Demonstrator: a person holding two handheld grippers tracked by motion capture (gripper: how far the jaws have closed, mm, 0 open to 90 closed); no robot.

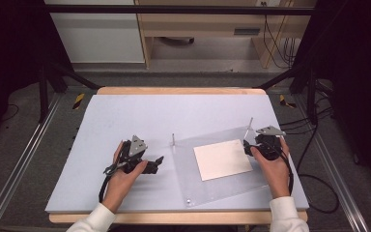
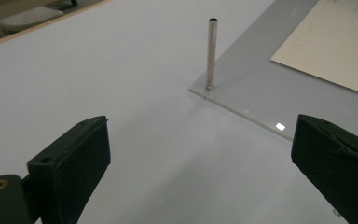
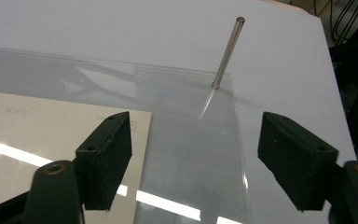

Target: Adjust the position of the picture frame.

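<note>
A clear acrylic plate (image 1: 222,189) lies on the right half of the pale table, with a cream sheet (image 1: 222,158) on top of it. Thin metal posts stand at its far-left corner (image 1: 173,139) and far-right corner (image 1: 250,124). My left gripper (image 1: 158,162) rests on the table just left of the plate, open and empty. In the left gripper view, my left gripper (image 2: 200,135) faces the post (image 2: 210,53) at the plate's corner (image 2: 256,88). My right gripper (image 1: 246,146) is at the plate's right edge. In the right gripper view, my right gripper (image 3: 196,126) stands open above the plate (image 3: 186,154), between the cream sheet (image 3: 28,126) and a post (image 3: 226,53).
The table (image 1: 125,116) has a wooden rim and bare surface at its far and left parts. A small screw (image 1: 188,202) sits at the plate's near-left corner. Black frame bars and cables (image 1: 314,145) stand around the table's sides.
</note>
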